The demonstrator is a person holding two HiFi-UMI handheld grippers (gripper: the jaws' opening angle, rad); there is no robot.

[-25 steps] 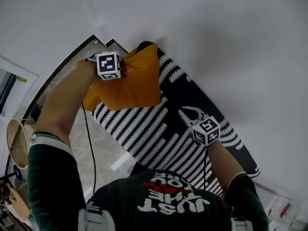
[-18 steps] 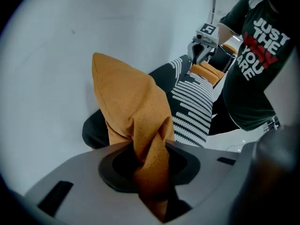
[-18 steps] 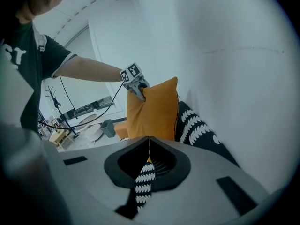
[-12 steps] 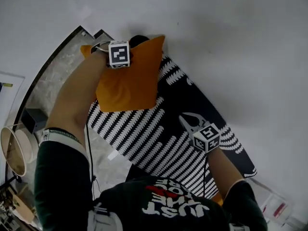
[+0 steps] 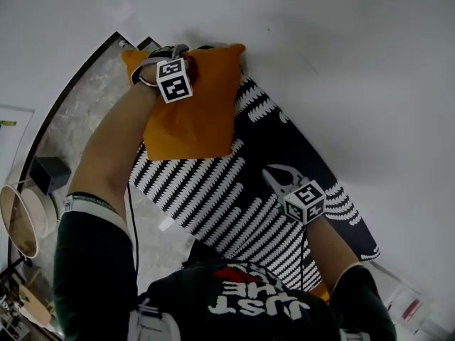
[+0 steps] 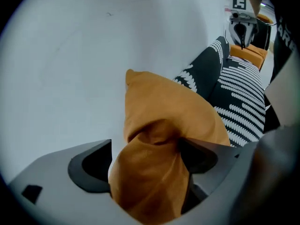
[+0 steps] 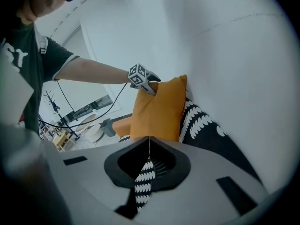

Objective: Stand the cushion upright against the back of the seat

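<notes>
An orange cushion (image 5: 190, 116) stands on edge at the far end of the black-and-white patterned seat (image 5: 234, 190), its top against the white wall. In the right gripper view the cushion (image 7: 157, 109) leans on the patterned backrest (image 7: 206, 130). My left gripper (image 5: 181, 50) is at the cushion's top corner. Its jaws are opening, and a bunch of orange fabric (image 6: 164, 111) still lies loosely between them (image 6: 145, 153). My right gripper (image 5: 274, 170) hovers over the middle of the seat, shut and holding nothing; its tips meet (image 7: 149, 146).
A white wall (image 5: 320, 62) runs behind the seat. Left of the seat is marble floor (image 5: 71, 133) with a dark box (image 5: 50, 172) and a round white table (image 5: 21, 219). A black cable (image 5: 131, 219) hangs from the left arm.
The left hand carried the cushion toward the wall and lowered it, so it now stands straighter with its top at the wall. The right gripper stayed over the seat.
</notes>
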